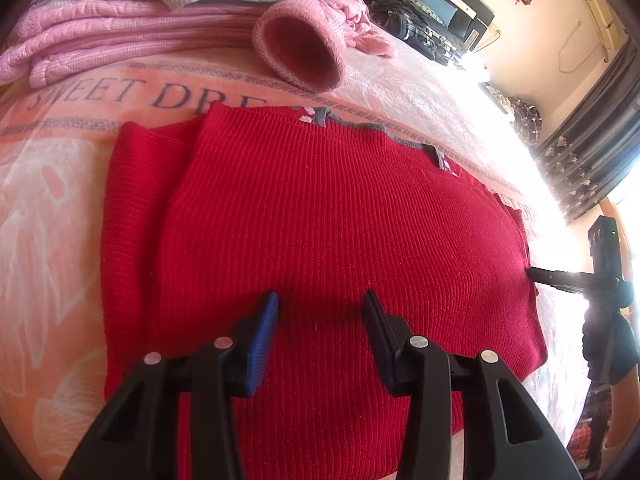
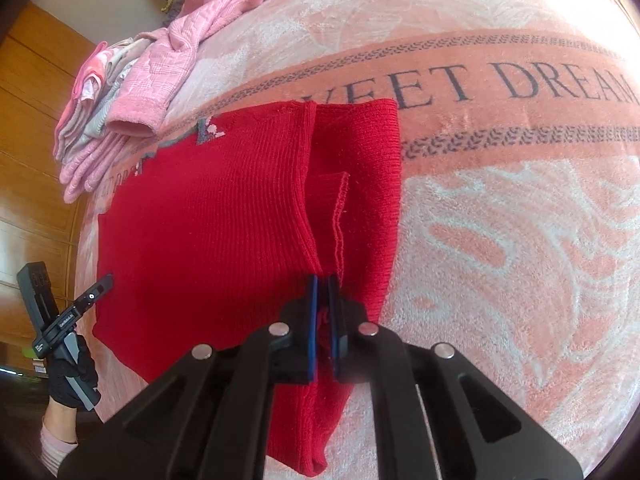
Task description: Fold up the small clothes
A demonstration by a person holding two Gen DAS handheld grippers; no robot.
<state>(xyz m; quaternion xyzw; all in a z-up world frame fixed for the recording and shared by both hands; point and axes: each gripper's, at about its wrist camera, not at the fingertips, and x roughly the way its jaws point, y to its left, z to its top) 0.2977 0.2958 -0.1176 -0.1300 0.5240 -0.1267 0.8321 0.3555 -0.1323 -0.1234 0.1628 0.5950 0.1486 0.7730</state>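
On the blanket (image 2: 500, 240), right claw (image 2: 324, 288) pinches the red sweater (image 2: 208, 232); left claw (image 1: 320, 300) gapes empty.

Red rib-knit sweater (image 1: 320, 240): plain red, grey trim with white flecks at collar. Plush bed blanket (image 2: 520, 240): peach-pink, whitish leaf pattern, dark lettering band at 12 o'clock. Pile of folded clothes (image 1: 132, 12): pink, pale grey-striped. Gripper jaws: black, blue pads (image 1: 264, 344).

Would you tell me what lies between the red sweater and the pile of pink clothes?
In the left wrist view, only a bare strip of the printed blanket separates the red sweater from the pile of pink clothes.
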